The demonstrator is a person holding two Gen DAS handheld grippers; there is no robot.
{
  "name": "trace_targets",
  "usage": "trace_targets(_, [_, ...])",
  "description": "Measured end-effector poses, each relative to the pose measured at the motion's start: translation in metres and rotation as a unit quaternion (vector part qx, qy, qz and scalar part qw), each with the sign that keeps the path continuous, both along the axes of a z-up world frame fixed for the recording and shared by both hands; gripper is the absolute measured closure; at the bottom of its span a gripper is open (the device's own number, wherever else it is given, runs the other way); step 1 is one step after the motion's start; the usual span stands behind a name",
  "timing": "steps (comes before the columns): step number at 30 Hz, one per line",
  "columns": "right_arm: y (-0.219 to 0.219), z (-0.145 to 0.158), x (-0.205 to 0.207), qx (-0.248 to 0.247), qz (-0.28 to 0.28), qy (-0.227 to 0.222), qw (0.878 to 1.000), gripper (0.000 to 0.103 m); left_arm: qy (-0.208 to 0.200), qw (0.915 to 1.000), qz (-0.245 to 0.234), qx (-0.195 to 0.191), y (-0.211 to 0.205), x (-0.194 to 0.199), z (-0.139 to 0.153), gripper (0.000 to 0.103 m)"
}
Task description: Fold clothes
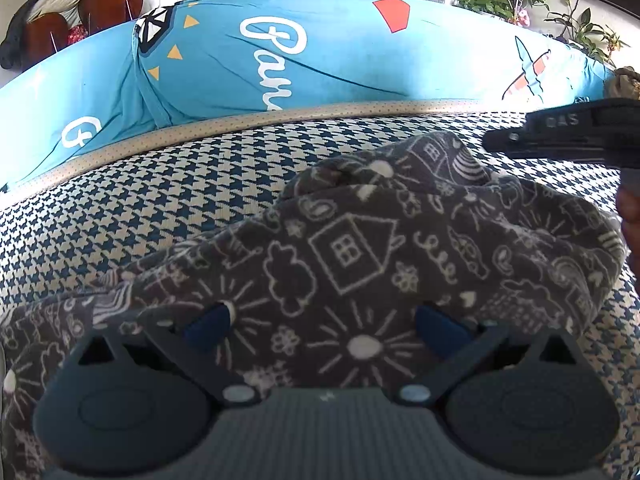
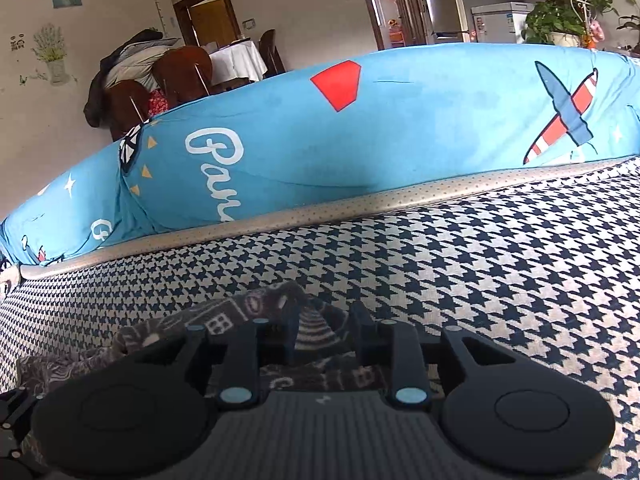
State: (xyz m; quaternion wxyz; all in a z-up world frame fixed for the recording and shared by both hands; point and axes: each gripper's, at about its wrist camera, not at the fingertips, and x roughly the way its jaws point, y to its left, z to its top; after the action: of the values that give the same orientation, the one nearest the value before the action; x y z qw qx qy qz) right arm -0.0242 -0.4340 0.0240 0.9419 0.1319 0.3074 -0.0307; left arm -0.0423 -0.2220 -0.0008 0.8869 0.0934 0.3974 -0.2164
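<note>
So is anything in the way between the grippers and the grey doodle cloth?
Nothing visible. The left gripper sits wide open right over the grey doodle cloth, and the right gripper has a fold of it between its fingers.

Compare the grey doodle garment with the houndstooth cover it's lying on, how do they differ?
The grey garment carries white line doodles of houses and suns; the houndstooth cover repeats one small navy-and-cream check. The garment lies bunched and rumpled; the cover is spread smooth. Both are patterned fabric.

Wooden chairs (image 2: pixel 182 68), fridge (image 2: pixel 444 0), houseplants (image 2: pixel 560 8) behind.
</note>
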Motion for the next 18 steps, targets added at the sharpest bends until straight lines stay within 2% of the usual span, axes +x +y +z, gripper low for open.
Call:
trace_targets(1, [0.001,-0.002,0.003,0.003,0.008,-0.001,1.000,0.065,0.000,1.0000,0.000,0.000,0.000,0.000,0.000,0.000])
trace_targets(6, [-0.001,-0.012,0.017,0.032,0.023,0.003,0.999,0.059,0.005,1.0000,0.001,-0.004,0.001,0.002,0.000,0.000])
trace_targets(11, [0.000,-0.022,0.027,0.052,0.030,0.009,0.998,0.060,0.007,1.0000,0.002,-0.006,0.001,0.002,-0.001,0.000])
trace_targets(13, [0.001,-0.025,0.030,0.059,0.031,0.011,0.998,0.085,0.007,1.0000,0.003,-0.006,0.001,0.002,-0.001,0.000])
trace_targets(16, [0.005,-0.025,0.035,0.052,0.028,0.009,0.998,0.096,0.005,1.0000,0.003,-0.005,0.001,0.002,-0.002,0.000])
trace_targets(18, [0.008,-0.024,0.037,0.049,0.025,0.003,0.999,0.097,0.003,1.0000,0.004,-0.004,0.000,0.001,-0.002,0.000])
